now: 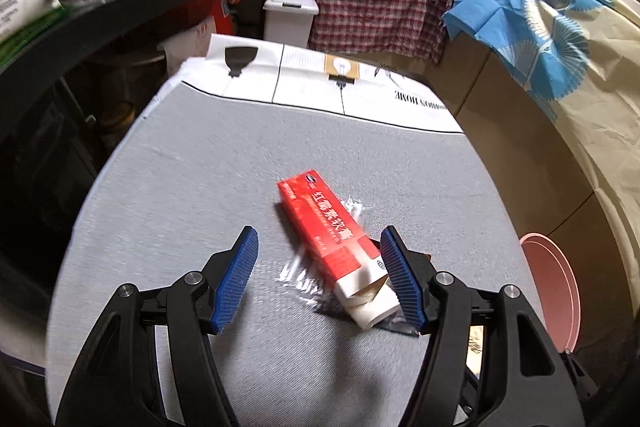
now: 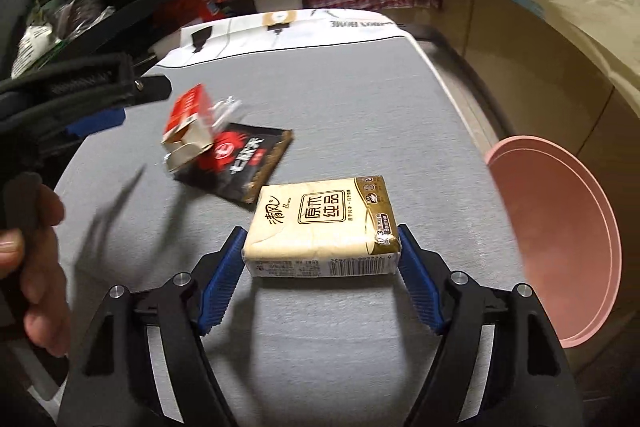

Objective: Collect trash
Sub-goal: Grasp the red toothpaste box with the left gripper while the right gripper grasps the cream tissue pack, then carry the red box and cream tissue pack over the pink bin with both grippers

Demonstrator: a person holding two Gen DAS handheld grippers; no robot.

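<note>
**Inspector:** Right gripper [image 2: 320,247] is closing on the tissue pack [image 2: 323,227]; both blue pads are sitting against the pack's ends, and the pack is lying flat on the grey counter [image 2: 360,107].

**Clerk:** And the left gripper [image 1: 319,239]?

**Inspector:** It is standing wide, holding nothing. The red carton [image 1: 328,231] is lying between its fingers, closer to the right-hand pad [image 1: 400,275], with its torn white end toward the gripper. Contact there cannot be confirmed.

**Clerk:** Anything under the carton?

**Inspector:** Clear crinkled wrap [image 1: 300,279] and a black wrapper [image 2: 248,163], the latter lying ahead and to the left of the right gripper.

**Clerk:** Any bin?

**Inspector:** A pink bin [image 2: 560,239] is standing off the counter's edge, to the right of both grippers.
</note>
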